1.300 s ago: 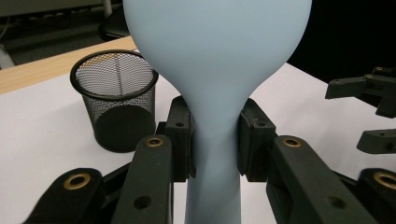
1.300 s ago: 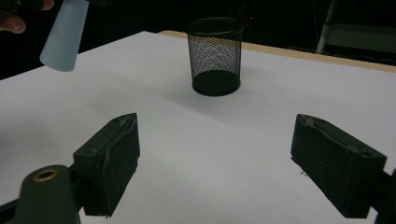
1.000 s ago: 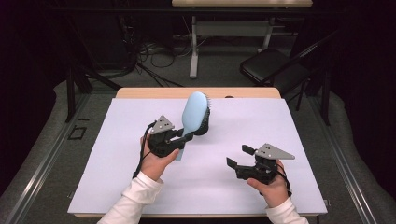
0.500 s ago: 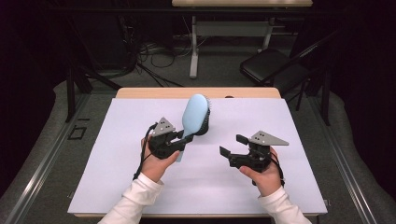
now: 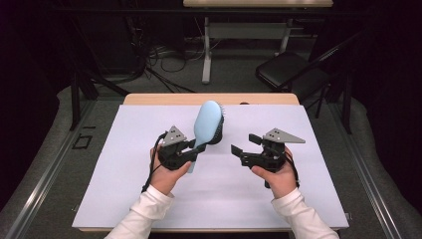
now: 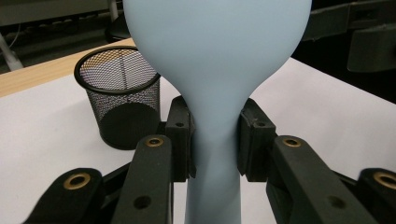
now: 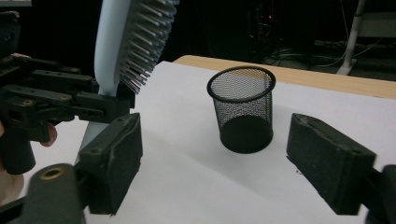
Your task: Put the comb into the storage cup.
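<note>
A light blue hairbrush [image 5: 208,122] stands tilted above the white mat, head up and bristles [image 7: 144,37] facing right. My left gripper [image 5: 196,149] is shut on its narrow handle [image 6: 215,154], with both pads pressed against the neck. A black mesh cup [image 7: 243,109] stands upright and empty on the mat just behind the brush; in the high view the brush head partly hides the cup [image 5: 221,133]. My right gripper [image 5: 244,143] is held open to the right of the brush, nothing between its pads [image 7: 116,154], and it faces the cup.
A white mat [image 5: 124,164] covers the wooden table [image 5: 149,98]. A dark chair [image 5: 293,69] and desk legs stand on the floor beyond the far edge. Bare mat lies on both sides of the hands and in front of them.
My right gripper has moved left and forward, toward the brush and the cup. The left gripper and the brush have stayed nearly still.
</note>
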`<action>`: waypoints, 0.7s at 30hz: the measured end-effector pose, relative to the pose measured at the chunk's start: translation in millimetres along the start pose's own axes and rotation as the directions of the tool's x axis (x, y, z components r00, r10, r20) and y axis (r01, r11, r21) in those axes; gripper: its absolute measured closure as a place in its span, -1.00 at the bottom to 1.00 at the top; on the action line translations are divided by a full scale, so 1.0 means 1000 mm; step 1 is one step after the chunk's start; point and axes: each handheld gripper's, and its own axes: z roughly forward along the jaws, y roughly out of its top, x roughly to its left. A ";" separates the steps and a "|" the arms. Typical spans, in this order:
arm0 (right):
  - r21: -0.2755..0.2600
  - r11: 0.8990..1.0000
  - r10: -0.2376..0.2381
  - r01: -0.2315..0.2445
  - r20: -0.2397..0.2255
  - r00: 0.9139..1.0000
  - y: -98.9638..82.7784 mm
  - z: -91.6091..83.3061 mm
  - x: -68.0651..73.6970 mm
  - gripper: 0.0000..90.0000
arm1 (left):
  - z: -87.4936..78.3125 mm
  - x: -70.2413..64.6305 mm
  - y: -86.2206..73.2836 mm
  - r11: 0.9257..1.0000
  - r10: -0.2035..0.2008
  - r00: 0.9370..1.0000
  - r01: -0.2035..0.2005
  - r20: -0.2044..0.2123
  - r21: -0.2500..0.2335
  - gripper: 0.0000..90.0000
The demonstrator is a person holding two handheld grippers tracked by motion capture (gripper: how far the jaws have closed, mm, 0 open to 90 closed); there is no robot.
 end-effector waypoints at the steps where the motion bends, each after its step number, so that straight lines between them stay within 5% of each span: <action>1: 0.003 1.000 -0.001 0.001 -0.002 1.000 0.002 0.001 0.000 -0.52 | 0.000 0.000 0.000 1.000 0.000 1.000 0.000 0.000 0.002 0.56; 10: 0.013 1.000 0.008 -0.008 -0.006 1.000 0.014 0.010 0.005 -0.51 | 0.001 -0.003 -0.001 1.000 0.010 1.000 -0.010 -0.002 0.000 0.56; 21: 0.003 0.999 0.041 -0.041 -0.075 0.996 0.025 0.016 0.011 -0.46 | 0.001 -0.004 -0.002 1.000 0.013 1.000 -0.013 -0.005 0.001 0.56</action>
